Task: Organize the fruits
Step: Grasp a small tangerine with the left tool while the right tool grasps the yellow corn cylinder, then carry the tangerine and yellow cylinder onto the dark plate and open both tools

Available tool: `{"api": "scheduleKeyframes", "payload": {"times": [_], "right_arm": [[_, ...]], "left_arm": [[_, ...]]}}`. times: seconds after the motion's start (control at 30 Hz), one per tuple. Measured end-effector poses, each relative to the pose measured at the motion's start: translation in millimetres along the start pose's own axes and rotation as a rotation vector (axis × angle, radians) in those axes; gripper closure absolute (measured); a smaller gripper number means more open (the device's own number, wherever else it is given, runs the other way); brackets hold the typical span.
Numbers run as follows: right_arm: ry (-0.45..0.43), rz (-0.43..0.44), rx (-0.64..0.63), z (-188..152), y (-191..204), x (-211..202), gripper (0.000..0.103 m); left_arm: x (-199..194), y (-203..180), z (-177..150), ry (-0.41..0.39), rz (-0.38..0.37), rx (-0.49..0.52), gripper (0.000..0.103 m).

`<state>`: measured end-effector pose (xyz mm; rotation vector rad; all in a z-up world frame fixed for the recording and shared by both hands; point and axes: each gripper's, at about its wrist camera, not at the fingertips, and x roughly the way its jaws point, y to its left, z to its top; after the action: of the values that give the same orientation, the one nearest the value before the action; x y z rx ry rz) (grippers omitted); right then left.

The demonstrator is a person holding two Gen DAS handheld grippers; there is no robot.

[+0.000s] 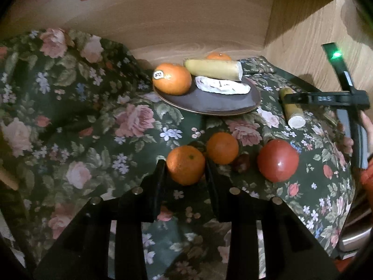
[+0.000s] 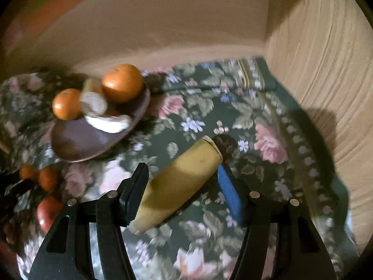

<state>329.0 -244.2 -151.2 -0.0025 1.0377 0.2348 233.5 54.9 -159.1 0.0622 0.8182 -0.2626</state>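
Note:
My left gripper [image 1: 185, 166] is shut on an orange [image 1: 185, 165] low over the floral cloth. A second loose orange [image 1: 222, 148] and a red apple [image 1: 278, 160] lie to its right. A dark plate [image 1: 209, 101] behind holds a stickered orange [image 1: 172, 78], a banana half [image 1: 214, 69] and a white peeled piece [image 1: 222, 86]; another orange [image 1: 218, 56] shows behind. My right gripper [image 2: 183, 186] is open around a yellow banana half [image 2: 179, 182] lying on the cloth, fingers not clearly touching it. The plate also shows in the right wrist view [image 2: 88, 140].
Wooden walls [image 1: 303, 23] enclose the back and right. The floral cloth [image 1: 81, 116] is bunched up at left. A small dark fruit [image 1: 241, 163] lies between the loose orange and the apple. The right gripper's body [image 1: 326, 99] stands over the banana half [image 1: 292, 109].

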Motion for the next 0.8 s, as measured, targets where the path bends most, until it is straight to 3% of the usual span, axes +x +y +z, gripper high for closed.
{"api": "scheduleKeyframes", "payload": {"times": [0.17,0.4,0.53,0.8], "right_arm": [[0.008,-0.031,-0.055,2,16,10,0.038],[0.016,0.019,-0.157,-12,27,-2,0.06],[0.019,0.02,-0.224,-32,31,-19,0.065],[-0.028,0.023,-0.212,-33,33,-21,0.068]], "left_arm": [[-5,3,-3,-0.011,0.002,-0.009,0.069],[-9,2,-2,-0.026,0.001,-0.02,0.069],[-12,0,1,-0.039,0.005,-0.01,0.069],[-14,-3,8,-0.054,0.006,-0.021,0.069]]}}
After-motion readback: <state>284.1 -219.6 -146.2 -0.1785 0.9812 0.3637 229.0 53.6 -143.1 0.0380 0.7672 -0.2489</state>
